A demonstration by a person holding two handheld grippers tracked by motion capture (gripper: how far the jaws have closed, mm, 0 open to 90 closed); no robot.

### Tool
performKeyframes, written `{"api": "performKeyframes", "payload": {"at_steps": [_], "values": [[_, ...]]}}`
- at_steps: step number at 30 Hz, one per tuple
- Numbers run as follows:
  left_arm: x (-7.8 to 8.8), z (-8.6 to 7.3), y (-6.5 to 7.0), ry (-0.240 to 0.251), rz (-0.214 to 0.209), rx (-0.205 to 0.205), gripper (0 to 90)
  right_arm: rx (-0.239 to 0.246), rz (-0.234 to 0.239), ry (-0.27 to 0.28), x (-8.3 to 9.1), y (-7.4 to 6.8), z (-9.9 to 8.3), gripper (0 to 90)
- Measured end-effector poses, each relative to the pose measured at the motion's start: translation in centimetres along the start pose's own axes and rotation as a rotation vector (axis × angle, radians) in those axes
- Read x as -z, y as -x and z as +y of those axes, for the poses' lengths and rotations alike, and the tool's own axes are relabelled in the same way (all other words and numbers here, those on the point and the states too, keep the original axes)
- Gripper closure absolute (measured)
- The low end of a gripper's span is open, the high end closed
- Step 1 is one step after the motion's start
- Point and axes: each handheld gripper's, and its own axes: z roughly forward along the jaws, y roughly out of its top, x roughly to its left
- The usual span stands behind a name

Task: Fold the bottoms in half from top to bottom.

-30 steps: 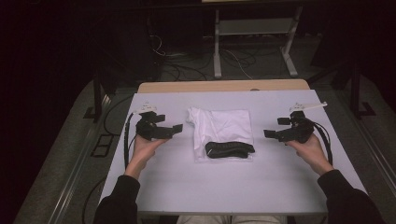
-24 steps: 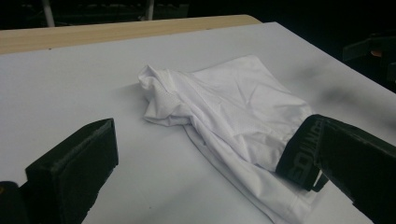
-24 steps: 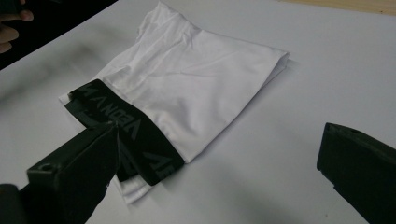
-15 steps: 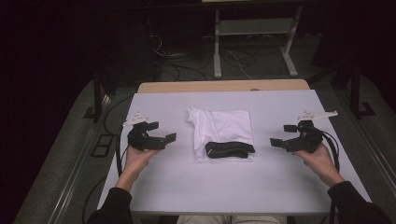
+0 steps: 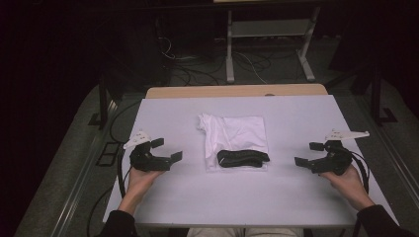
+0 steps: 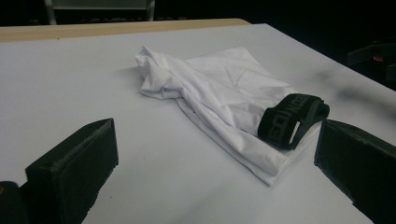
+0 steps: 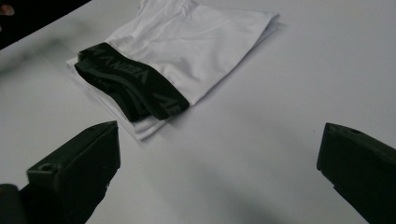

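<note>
Left tongs (image 5: 165, 150) and right tongs (image 5: 309, 154): jaws wide, empty, resting near table (image 5: 296, 113) edges, aimed inward. White garment (image 5: 237, 136) folded at centre, black waistband (image 5: 243, 158) on near edge. Well apart from both, likely poised to reach in from each side.

My white desk (image 5: 296, 197) has a wooden edge strip (image 5: 237, 91) at twelve o'clock. Beyond it, a grey metal stand (image 5: 267, 39) rises over tangled cables (image 5: 197, 59) on the dark floor (image 5: 74, 148).
</note>
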Motion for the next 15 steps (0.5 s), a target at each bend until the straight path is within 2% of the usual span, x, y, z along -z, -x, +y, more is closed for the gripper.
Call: {"api": "performKeyframes", "payload": {"at_steps": [6,10,15], "values": [[0.8,-1.1,0.5,0.010,0.010,-0.002,0.0,0.011,-0.027,0.000,0.9,-0.2,-1.5,0.0],[1.0,-1.7,0.6,-0.003,0.011,0.000,0.0,0.012,-0.038,0.006,1.4,-0.3,-2.4,0.0],[1.2,-1.8,0.9,0.006,0.005,-0.010,0.0,0.019,-0.055,-0.005,1.7,-0.4,-3.0,0.0]]}}
